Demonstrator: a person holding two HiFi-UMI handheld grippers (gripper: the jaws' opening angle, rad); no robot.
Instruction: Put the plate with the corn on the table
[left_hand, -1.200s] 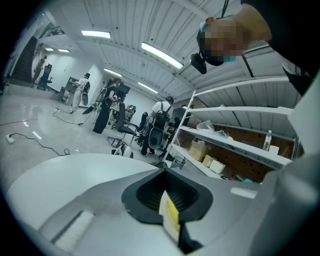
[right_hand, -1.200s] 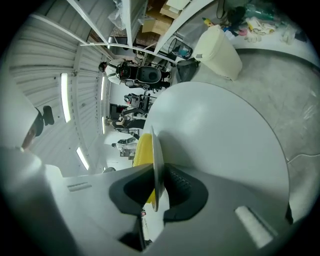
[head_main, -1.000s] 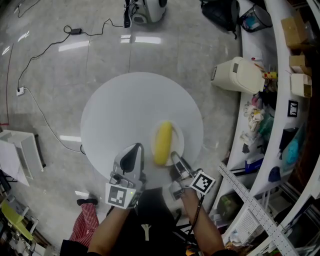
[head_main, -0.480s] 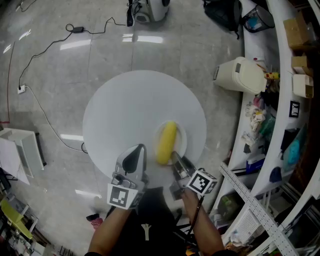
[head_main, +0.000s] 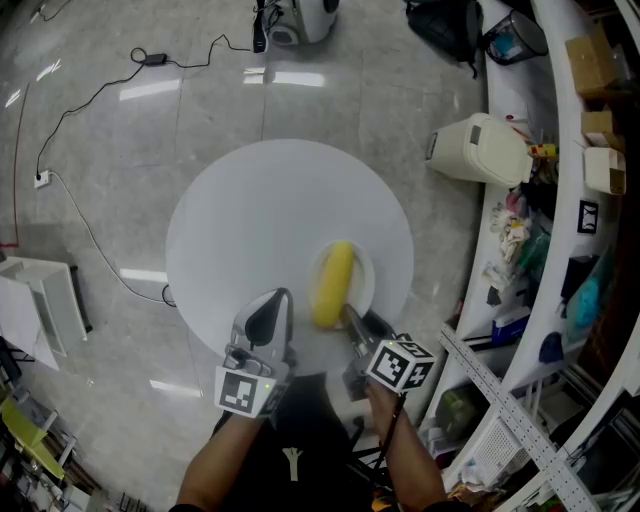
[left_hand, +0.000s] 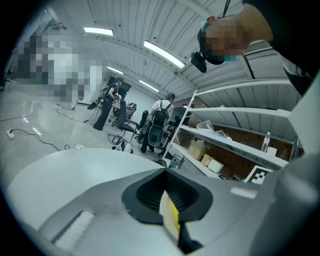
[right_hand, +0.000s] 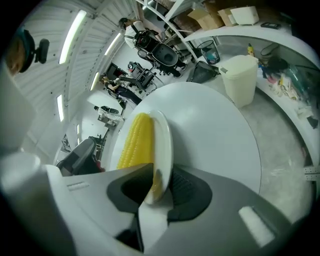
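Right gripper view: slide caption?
Right claw, jaws just opening round the plate rim; corn on it, plate down on the table.

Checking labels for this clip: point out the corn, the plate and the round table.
corn (head_main: 333, 283), head view, middle of cob.
plate (head_main: 364, 278), head view, right rim.
table (head_main: 250, 220), head view, bare top.

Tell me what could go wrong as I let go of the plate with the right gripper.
1. The right gripper has just been opening its jaws, but the plate has its rim between them. Backing out crooked could drag or tip the plate on the table.
2. The corn lies loose, its near end reaching the rim by the jaws. A jolt might roll it off.
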